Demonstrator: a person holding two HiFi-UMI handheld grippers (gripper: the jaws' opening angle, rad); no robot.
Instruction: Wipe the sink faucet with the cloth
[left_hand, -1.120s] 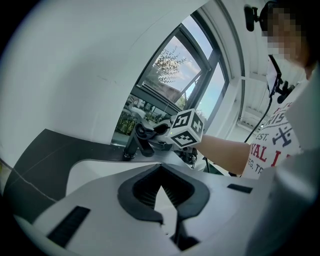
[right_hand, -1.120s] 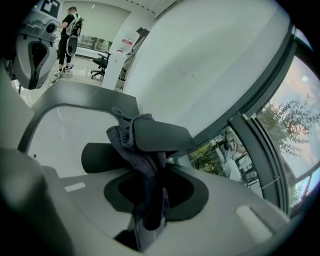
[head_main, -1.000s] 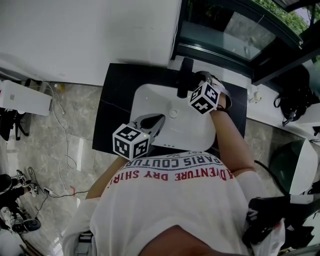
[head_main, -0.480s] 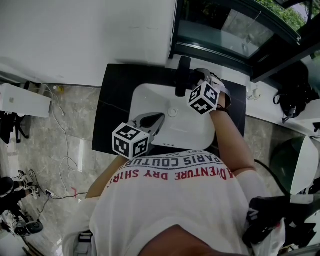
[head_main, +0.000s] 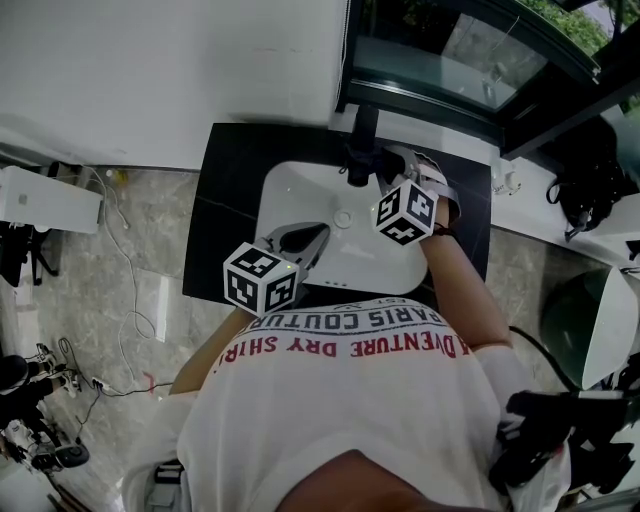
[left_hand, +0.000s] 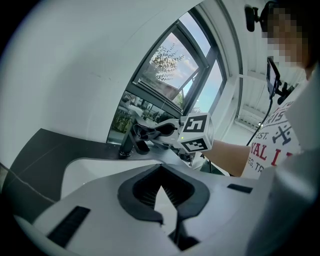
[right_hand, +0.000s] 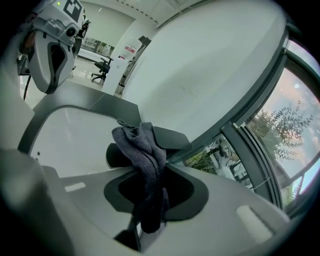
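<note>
Two claws over the white sink (head_main: 300, 195): your right claw (right_hand: 150, 187) grips the grey cloth (right_hand: 145, 150) at the black faucet (right_hand: 170, 136); your left claw (left_hand: 161, 190) is clenched, empty.

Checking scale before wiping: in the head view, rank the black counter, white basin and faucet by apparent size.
1. Black counter, largest.
2. White basin, next.
3. Faucet, clearly smallest.

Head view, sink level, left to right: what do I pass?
white box → cable → counter → left gripper → drain → right gripper
</note>
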